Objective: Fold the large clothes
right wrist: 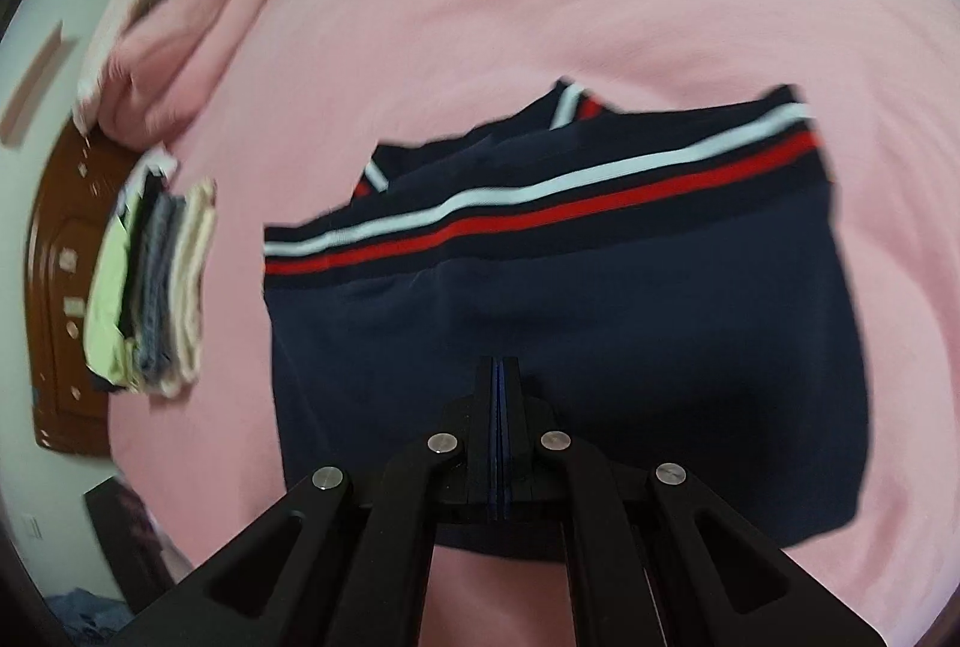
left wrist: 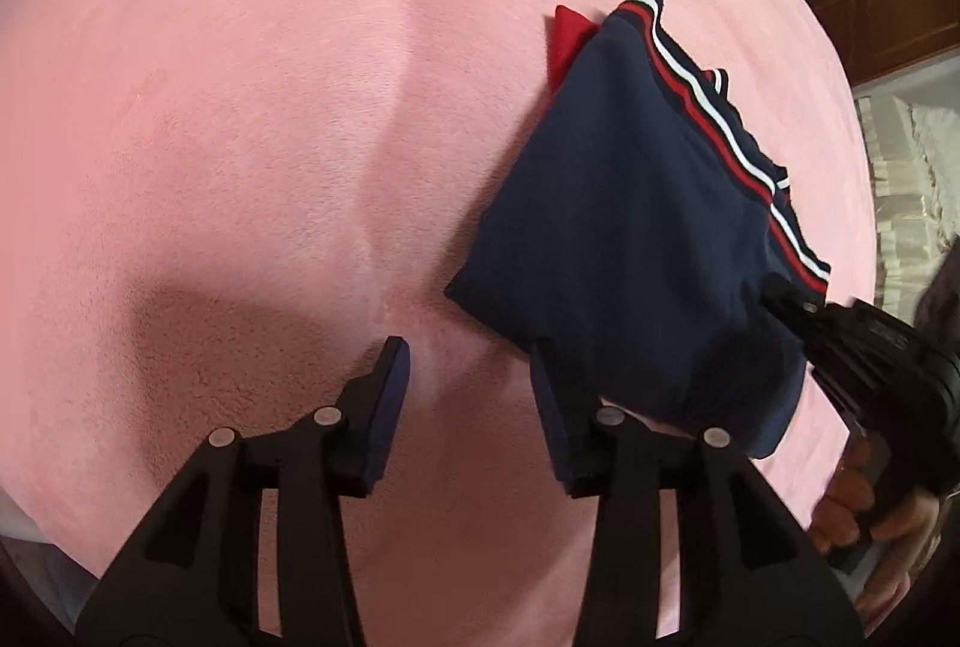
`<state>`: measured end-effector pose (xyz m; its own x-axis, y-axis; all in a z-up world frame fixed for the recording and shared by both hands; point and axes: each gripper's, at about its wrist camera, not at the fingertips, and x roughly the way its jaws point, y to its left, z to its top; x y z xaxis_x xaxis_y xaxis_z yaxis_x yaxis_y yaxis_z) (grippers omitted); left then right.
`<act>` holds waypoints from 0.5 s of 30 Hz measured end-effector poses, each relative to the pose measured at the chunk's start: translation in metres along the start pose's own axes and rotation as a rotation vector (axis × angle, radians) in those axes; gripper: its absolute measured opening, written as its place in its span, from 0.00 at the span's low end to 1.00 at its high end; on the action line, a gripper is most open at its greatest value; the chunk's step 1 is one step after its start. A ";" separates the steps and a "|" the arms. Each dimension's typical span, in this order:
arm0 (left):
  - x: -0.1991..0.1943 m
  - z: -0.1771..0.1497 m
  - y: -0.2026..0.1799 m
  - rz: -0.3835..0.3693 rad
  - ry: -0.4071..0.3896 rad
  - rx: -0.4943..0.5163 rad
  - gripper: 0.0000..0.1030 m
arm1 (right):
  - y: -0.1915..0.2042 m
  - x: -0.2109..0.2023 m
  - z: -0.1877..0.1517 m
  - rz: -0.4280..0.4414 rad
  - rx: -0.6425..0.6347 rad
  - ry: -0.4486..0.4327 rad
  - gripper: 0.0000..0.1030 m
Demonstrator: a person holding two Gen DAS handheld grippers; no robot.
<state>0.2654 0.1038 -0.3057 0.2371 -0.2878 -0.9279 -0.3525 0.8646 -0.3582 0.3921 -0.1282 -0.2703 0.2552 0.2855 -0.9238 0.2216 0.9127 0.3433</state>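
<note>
Two tongs by the folded top (right wrist: 570,335): left tongs (left wrist: 471,395) gape empty, right tongs (right wrist: 499,377) pinch it, and a tug could undo the folds.

1 navy garment (right wrist: 570,311), 1 pink bed (left wrist: 240,137), 1 stack of folded clothes (right wrist: 156,287), 2 hand-held grippers: left (left wrist: 471,365), right (right wrist: 499,371).

- We see the stack of folded clothes (right wrist: 153,281) only as a blur.
- Our right gripper (left wrist: 786,296) hides part of the navy garment (left wrist: 630,227).
</note>
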 end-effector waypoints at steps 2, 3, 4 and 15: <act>-0.001 0.001 0.006 0.005 0.007 0.006 0.38 | 0.012 0.018 0.005 -0.057 -0.032 0.043 0.00; -0.004 0.001 0.010 0.010 0.010 0.003 0.38 | 0.014 0.027 0.004 -0.079 -0.039 0.051 0.00; -0.004 0.001 0.013 0.007 0.017 -0.007 0.40 | 0.016 0.034 0.005 -0.105 -0.046 0.059 0.00; 0.006 0.005 0.005 -0.089 0.073 -0.050 0.56 | 0.042 0.094 0.033 -0.273 -0.062 0.069 0.00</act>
<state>0.2699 0.1086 -0.3125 0.2037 -0.3935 -0.8965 -0.3780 0.8130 -0.4428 0.4568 -0.0728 -0.3369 0.1285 0.0443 -0.9907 0.2146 0.9741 0.0714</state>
